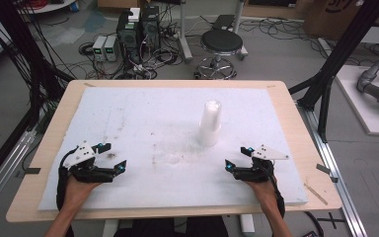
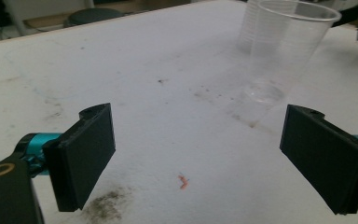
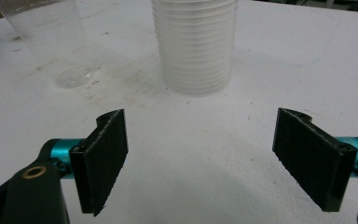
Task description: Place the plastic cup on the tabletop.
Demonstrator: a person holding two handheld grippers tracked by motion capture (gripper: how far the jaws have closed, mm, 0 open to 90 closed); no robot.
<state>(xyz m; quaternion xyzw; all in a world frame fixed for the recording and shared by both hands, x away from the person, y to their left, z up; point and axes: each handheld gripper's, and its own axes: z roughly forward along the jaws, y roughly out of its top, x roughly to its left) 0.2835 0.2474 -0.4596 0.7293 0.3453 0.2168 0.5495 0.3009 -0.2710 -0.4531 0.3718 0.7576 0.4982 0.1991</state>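
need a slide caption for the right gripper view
Open right gripper faces a stack of clear plastic cups on the white table, a single clear cup standing beside it.

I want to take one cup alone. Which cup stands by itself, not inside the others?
The single clear cup stands upright alone on the white board; the stack of cups beside it is nested, showing many rims.

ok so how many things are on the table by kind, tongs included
stack of clear cups: 1
single clear cup: 1
tongs: 2, the left tongs and the right tongs, both open
total: 4
How many cups the stack holds cannot be told.
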